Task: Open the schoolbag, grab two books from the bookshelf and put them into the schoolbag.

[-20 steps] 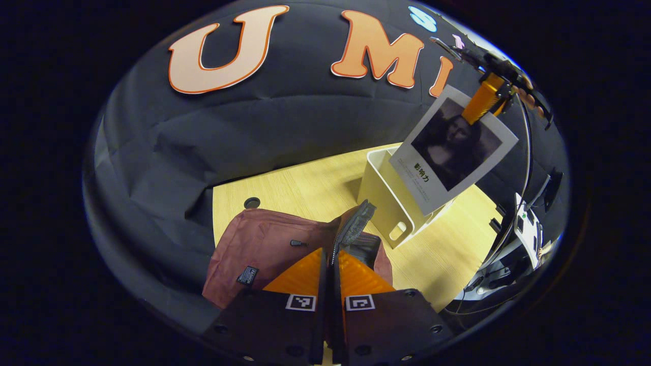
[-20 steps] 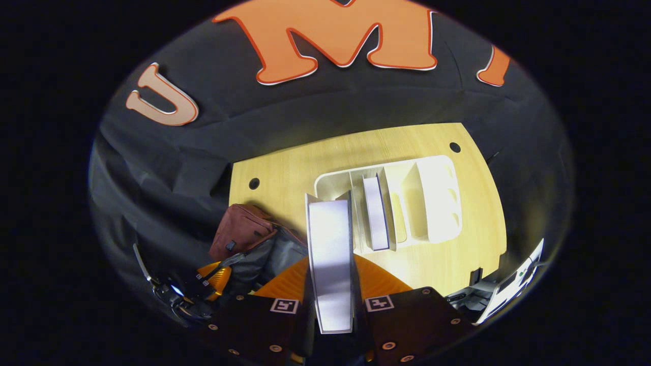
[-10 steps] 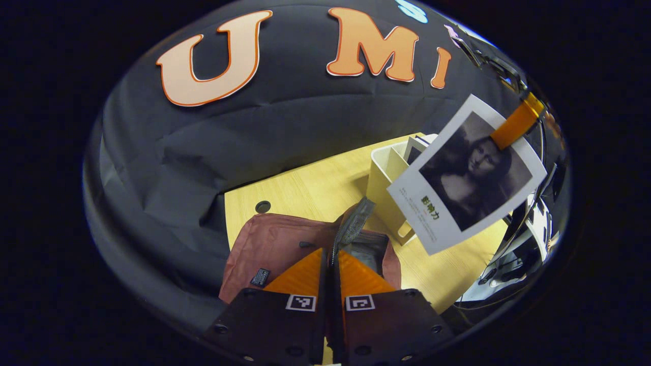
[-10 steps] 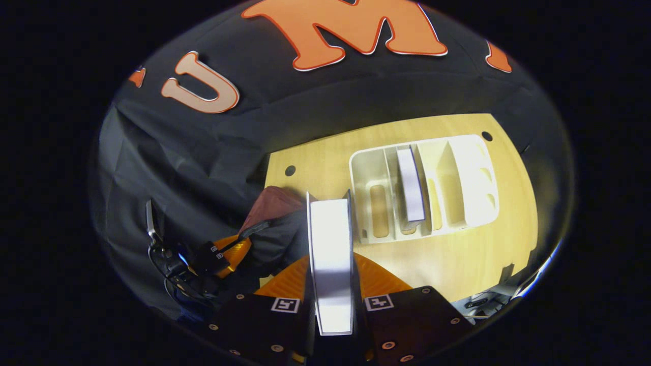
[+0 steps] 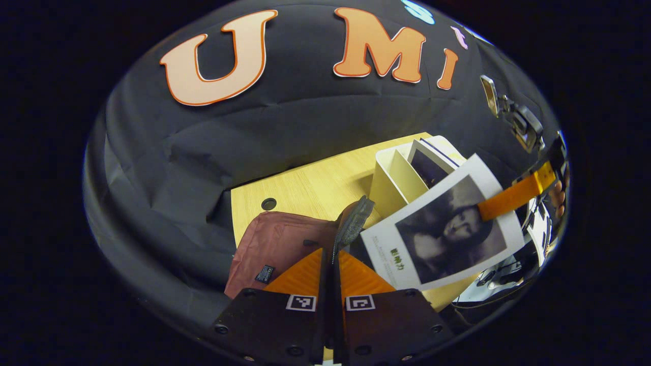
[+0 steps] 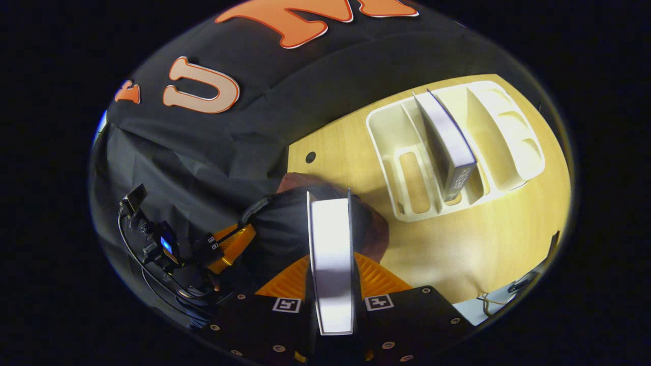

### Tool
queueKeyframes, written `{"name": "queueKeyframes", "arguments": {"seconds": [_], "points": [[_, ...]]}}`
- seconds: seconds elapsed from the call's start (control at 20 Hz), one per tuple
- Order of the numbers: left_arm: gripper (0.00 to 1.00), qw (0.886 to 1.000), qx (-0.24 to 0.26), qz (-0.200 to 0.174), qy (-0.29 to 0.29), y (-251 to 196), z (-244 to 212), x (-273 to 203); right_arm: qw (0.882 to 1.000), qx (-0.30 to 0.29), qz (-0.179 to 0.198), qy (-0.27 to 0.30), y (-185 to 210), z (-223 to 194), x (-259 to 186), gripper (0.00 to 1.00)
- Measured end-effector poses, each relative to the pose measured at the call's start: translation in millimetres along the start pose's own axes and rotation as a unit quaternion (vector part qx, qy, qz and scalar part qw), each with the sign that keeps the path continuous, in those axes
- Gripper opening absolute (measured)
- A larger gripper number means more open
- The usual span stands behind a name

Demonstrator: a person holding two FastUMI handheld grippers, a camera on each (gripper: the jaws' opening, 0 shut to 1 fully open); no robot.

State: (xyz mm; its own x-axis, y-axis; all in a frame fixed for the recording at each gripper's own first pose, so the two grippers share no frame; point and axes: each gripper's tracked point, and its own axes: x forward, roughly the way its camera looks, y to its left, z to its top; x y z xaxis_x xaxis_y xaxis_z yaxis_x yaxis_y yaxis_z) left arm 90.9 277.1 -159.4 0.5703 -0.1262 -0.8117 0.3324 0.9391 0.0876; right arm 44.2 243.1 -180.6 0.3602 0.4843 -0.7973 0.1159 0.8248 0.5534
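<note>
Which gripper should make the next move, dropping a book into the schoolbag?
Right. The right gripper already grips the book above the schoolbag, while the left gripper is shut on the bag flap, holding it open.

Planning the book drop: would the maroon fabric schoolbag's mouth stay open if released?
Probably not: the maroon fabric schoolbag looks soft and creased, its flap raised where the left gripper pinches it. Pushed, it may slide on the smooth wooden table.
</note>
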Motion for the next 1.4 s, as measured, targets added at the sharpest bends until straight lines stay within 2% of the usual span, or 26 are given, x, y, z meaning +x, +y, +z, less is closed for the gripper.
{"name": "queueKeyframes", "arguments": {"seconds": [0.25, 0.35, 0.45, 0.6, 0.75, 0.85, 0.9, 1.05, 1.25, 1.4], "points": [[0.07, 1.000, -0.010, -0.006, -0.003, -1.3, 0.4, -5.5, 0.999, 0.044, 0.023, -0.005, -7.9, -32.2, 61.2, 0.31], [0.07, 1.000, -0.019, -0.010, -0.003, -1.7, -2.2, -5.2, 0.996, 0.067, 0.051, -0.007, -3.4, -44.5, 78.0, 0.31], [0.04, 0.999, -0.028, -0.015, -0.002, -3.5, -5.0, -6.8, 0.993, 0.089, 0.080, -0.016, 7.7, -46.3, 92.7, 0.30], [0.04, 0.999, -0.028, -0.020, -0.007, -10.2, -5.8, -11.7, 0.991, 0.095, 0.088, -0.038, 9.7, -48.6, 115.4, 0.30], [0.04, 0.999, -0.024, -0.020, -0.011, -14.9, -6.3, -19.0, 0.979, 0.150, 0.124, -0.052, 16.9, -46.0, 139.9, 0.30], [0.03, 0.999, -0.026, -0.021, -0.012, -16.7, -6.9, -22.4, 0.965, 0.203, 0.152, -0.066, 15.4, -42.1, 152.4, 0.30], [0.02, 0.999, -0.027, -0.022, -0.009, -18.4, -9.2, -21.9, 0.961, 0.215, 0.158, -0.070, 14.1, -41.5, 159.6, 0.30], [0.02, 0.999, -0.022, -0.043, -0.001, -34.4, -16.3, -20.7, 0.965, 0.198, 0.153, -0.079, 16.2, -48.5, 175.2, 0.30], [0.02, 0.999, -0.005, -0.047, -0.001, -49.0, -12.9, -18.9, 0.955, 0.227, 0.172, -0.081, 24.0, -47.9, 204.5, 0.30], [0.03, 0.998, -0.010, -0.056, 0.005, -57.4, -11.6, -10.2, 0.959, 0.220, 0.169, -0.064, 31.7, -59.1, 223.6, 0.31]]}}
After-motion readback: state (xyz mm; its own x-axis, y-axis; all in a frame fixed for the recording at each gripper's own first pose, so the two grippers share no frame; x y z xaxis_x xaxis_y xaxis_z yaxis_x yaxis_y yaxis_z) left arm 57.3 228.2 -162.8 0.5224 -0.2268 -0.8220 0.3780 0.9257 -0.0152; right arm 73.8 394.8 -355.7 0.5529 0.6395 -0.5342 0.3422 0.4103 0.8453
